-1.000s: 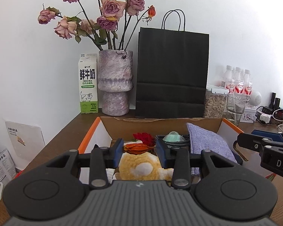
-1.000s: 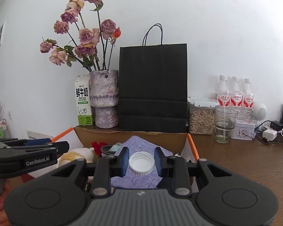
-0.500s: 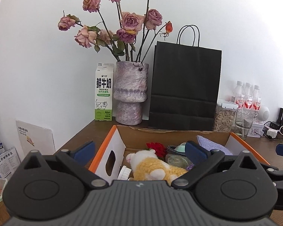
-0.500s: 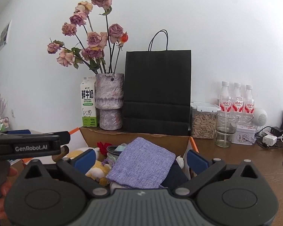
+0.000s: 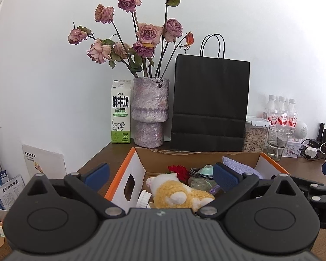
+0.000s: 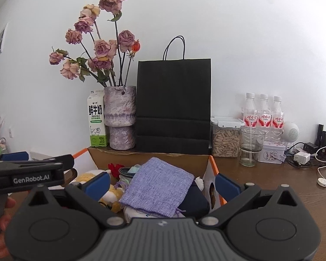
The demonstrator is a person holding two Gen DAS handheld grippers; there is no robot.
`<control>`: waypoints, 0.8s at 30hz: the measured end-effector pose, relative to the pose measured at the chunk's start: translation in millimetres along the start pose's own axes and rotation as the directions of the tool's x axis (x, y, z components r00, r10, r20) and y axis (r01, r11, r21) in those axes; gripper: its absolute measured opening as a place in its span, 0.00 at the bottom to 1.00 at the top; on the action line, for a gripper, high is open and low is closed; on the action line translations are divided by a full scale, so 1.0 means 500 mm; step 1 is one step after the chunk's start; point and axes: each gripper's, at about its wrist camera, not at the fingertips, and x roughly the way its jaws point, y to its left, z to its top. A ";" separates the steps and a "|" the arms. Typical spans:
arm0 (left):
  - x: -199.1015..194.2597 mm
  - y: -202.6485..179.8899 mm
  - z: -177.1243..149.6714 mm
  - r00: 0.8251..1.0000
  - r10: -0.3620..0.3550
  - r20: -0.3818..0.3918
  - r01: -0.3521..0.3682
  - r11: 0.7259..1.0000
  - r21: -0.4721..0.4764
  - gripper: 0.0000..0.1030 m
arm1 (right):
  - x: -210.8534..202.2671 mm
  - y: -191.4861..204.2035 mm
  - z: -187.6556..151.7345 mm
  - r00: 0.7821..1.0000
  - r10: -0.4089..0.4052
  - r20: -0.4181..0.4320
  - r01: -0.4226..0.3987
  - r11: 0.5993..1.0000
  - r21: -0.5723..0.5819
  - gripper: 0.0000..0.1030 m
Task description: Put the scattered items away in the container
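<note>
An open cardboard box (image 5: 128,165) with orange edges stands on the brown desk and holds the gathered items. In it lie a yellow and white plush toy (image 5: 176,192), a white cap (image 5: 144,198), a red flower (image 5: 179,170) and a lilac cloth pouch (image 6: 160,187). My left gripper (image 5: 160,175) hovers open over the box's near left side, with nothing between its blue pads. My right gripper (image 6: 162,183) stands open over the pouch on the box's right side, also holding nothing. Each gripper shows at the edge of the other's view, and a hand (image 6: 2,217) holds the left one.
Behind the box stand a milk carton (image 5: 120,113), a vase of dried roses (image 5: 150,113) and a black paper bag (image 5: 210,104). To the right are a seed jar (image 6: 226,139), a glass (image 6: 250,148), three bottles (image 6: 264,113) and cables (image 6: 310,156).
Both grippers went from shut to wide open. The plush toy left the left jaws and lies in the box. The white cap left the right jaws. Both views drew back slightly.
</note>
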 end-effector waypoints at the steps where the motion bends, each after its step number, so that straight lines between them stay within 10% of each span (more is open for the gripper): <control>1: -0.012 0.000 0.002 1.000 -0.004 0.003 0.004 1.000 -0.002 1.00 | -0.009 -0.001 0.003 1.000 0.003 -0.002 -0.003 1.000 0.005 1.00; 24: -0.332 0.007 -0.110 0.992 -0.050 -0.117 0.055 0.998 0.037 1.00 | -0.312 0.013 -0.103 0.995 0.030 -0.100 -0.028 0.999 0.019 1.00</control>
